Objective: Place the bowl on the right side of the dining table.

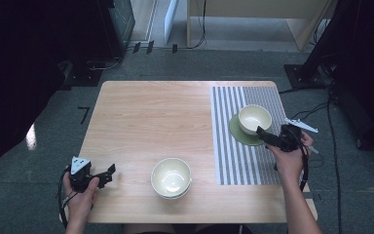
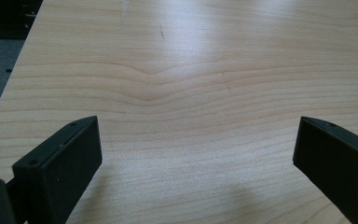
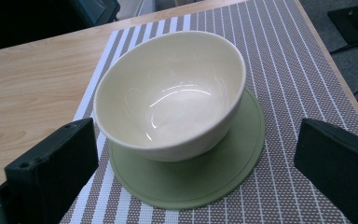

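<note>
Left side, near edge of the table (image 1: 141,112): your left hand (image 1: 80,195) holds the left tongs (image 1: 108,173) just over the front left corner, tips aimed toward the middle of the table. In the left gripper view the two black jaws stand spread wide, with only bare wood grain between them. Nothing is pinched.

Centre, near edge: a stack of cream bowls (image 1: 171,177) sits on bare wood, mouth up, well apart from both tongs. The rim of a lower bowl shows under the top one; you cannot tell how many are in the stack.

Right of centre: a striped placemat (image 1: 233,156) covers the right part of the table, running from the far edge to near the front edge. On its far half lies a round green coaster (image 1: 237,133), flat on the mat.

On the coaster: a single cream bowl (image 1: 254,118) stands upright and empty. In the right gripper view it sits toward the coaster's far left, with more green showing at the near and right sides.

Right side: your right hand (image 1: 288,158) holds the right tongs (image 1: 268,135) just beside the coaster's right edge, tips toward the bowl. In the right gripper view the jaws are fully spread, flanking the bowl without touching it. The bowl is not gripped.
</note>
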Demonstrator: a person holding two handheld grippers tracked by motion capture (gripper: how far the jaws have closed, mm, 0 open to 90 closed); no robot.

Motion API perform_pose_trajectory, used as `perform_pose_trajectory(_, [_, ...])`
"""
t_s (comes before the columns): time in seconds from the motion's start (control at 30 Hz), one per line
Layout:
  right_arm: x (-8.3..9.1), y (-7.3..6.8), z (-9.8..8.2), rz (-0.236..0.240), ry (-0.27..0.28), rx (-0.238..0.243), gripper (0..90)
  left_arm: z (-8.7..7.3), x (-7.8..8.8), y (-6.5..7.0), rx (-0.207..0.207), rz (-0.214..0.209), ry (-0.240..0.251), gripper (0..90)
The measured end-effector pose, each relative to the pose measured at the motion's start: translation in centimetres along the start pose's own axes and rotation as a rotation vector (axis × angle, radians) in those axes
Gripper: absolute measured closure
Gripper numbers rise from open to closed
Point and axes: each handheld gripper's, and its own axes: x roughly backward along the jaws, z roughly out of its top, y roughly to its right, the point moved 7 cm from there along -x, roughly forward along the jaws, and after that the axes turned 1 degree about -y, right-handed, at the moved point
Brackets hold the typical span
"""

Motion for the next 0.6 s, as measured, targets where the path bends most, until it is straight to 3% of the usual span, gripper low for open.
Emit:
perform_pose_trajectory(0.3, [0.8, 0.0, -0.6, -0.002, 0.011, 0.018, 0.0, 0.0, 0.0, 0.0, -0.001, 0.001, -0.001, 0.8])
perform_pose_trajectory(0.6, [1.8, 0.8, -1.7, -0.006, 0.017, 0.015, 0.0, 0.0, 0.0, 0.0, 0.0, 0.0, 0.0, 0.8])
